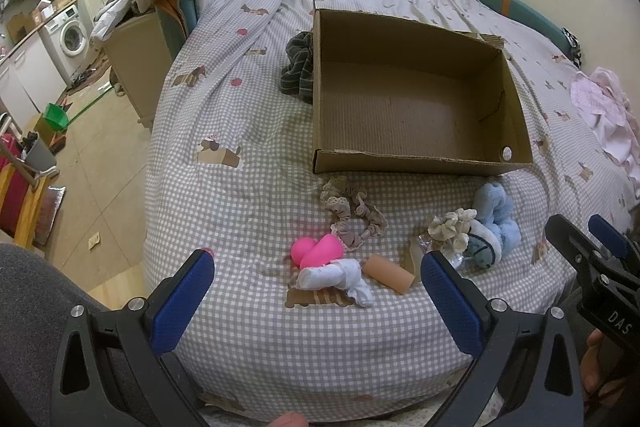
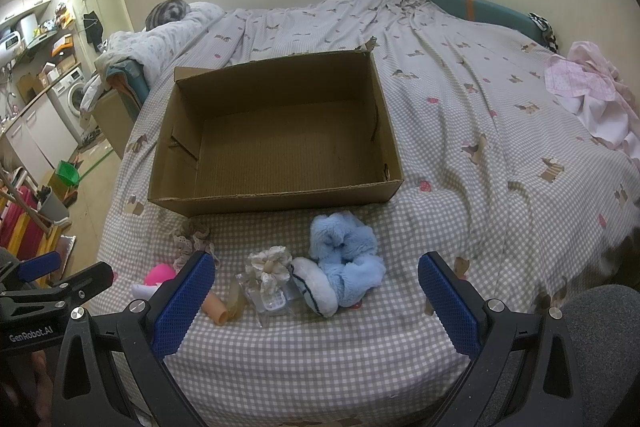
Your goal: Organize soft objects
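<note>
The left gripper (image 1: 318, 293) has its fingers spread wide, holding nothing, and so does the right gripper (image 2: 316, 291). Between the left fingers lie a white cloth roll (image 1: 334, 277) and pink sponge (image 1: 316, 249); between the right ones, a blue plush toy (image 2: 346, 259). Beyond them sits the cardboard box (image 2: 276, 201) (nothing inside).

Cardboard box (image 2: 276, 131) open-topped and seemingly empty, soft clutter (image 2: 344, 259) crowding its near wall

Matt corrugated cardboard box (image 2: 276, 195); woven checked cloth bedcover (image 2: 460, 115); fluffy blue plush (image 2: 344, 251); smooth pink sponge (image 1: 316, 249); lacy scrunchie (image 1: 352, 215); fingers (image 2: 182, 301) with textured blue pads.
</note>
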Action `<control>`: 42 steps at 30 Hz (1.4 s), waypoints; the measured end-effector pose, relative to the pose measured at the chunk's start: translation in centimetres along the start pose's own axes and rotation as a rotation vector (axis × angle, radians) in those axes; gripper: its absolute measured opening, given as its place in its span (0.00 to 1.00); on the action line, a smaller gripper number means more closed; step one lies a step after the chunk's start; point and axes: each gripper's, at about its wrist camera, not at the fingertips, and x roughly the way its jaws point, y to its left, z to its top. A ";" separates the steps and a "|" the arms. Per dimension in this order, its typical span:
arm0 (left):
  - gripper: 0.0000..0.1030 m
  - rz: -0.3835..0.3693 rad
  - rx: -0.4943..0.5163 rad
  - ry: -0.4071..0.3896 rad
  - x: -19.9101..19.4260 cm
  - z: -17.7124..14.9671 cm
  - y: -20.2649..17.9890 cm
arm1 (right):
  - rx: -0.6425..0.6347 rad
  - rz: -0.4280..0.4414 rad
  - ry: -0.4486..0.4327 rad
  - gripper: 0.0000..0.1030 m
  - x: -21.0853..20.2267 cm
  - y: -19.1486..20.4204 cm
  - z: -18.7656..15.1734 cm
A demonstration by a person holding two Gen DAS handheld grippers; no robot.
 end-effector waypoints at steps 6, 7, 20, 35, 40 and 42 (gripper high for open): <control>1.00 0.007 0.003 0.006 0.2 -0.1 0.0 | 0.001 0.001 0.000 1.00 0.0 0.0 0.0; 1.00 0.007 0.003 0.006 0.2 -0.1 0.0 | 0.001 0.000 0.000 1.00 0.0 0.0 -0.1; 1.00 0.018 0.013 0.015 0.4 -0.2 -0.2 | -0.001 0.002 0.004 1.00 0.0 0.0 0.0; 1.00 0.024 0.020 0.022 0.6 -0.2 -0.3 | -0.006 0.006 0.013 1.00 0.3 0.3 -0.5; 1.00 0.027 0.023 0.025 0.6 -0.1 -0.3 | -0.006 0.005 0.013 1.00 0.3 0.3 -0.5; 1.00 0.025 0.021 0.024 0.5 -0.1 -0.3 | -0.006 0.005 0.015 1.00 0.3 0.3 -0.5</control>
